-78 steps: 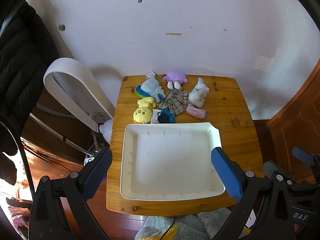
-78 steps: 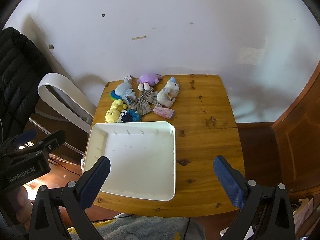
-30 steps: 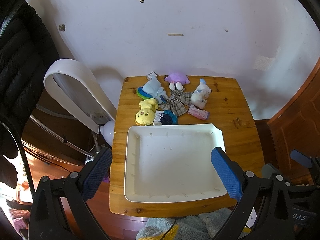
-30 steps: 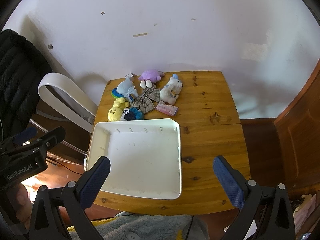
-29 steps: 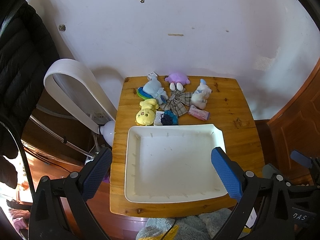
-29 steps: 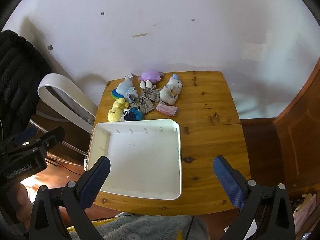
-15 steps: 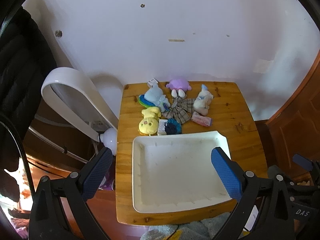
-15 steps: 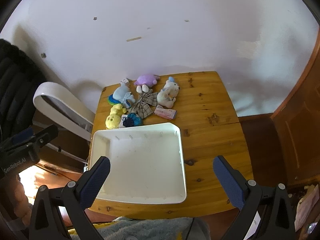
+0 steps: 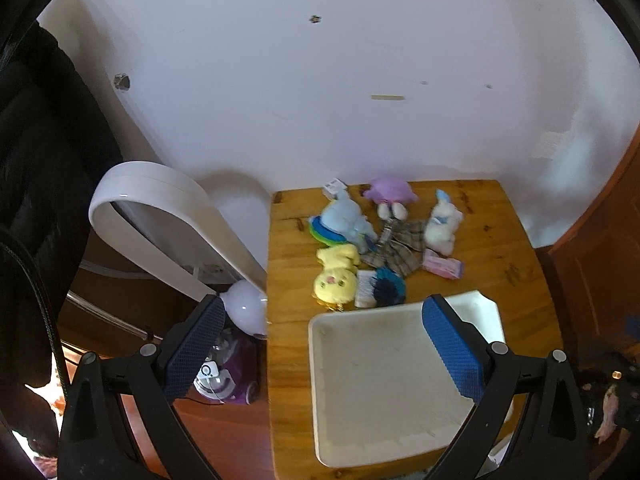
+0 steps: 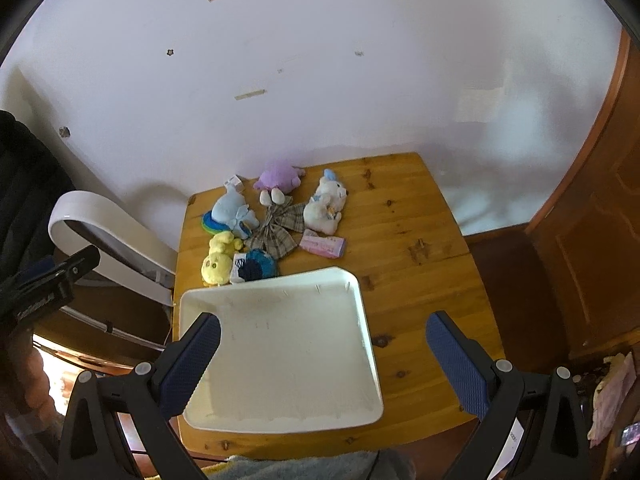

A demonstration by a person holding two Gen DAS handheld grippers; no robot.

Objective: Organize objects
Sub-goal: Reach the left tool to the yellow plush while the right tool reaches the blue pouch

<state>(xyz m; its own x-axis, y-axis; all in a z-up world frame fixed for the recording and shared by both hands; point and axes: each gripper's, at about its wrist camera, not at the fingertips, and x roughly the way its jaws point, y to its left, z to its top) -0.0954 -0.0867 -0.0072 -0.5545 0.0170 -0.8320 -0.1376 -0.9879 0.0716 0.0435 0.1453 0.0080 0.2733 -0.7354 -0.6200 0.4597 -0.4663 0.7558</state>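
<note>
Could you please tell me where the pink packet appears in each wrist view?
Left wrist: pink packet right of centre, just beyond the tray's far right corner.
Right wrist: pink packet at centre, beyond the tray's far edge.
Shared landmark: the white plush directly behind it.

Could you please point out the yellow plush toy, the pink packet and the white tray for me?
yellow plush toy [image 10: 216,266], right wrist view, on its face.
pink packet [image 10: 322,244], right wrist view, on its top.
white tray [image 10: 280,280], right wrist view, on its far rim.
</note>
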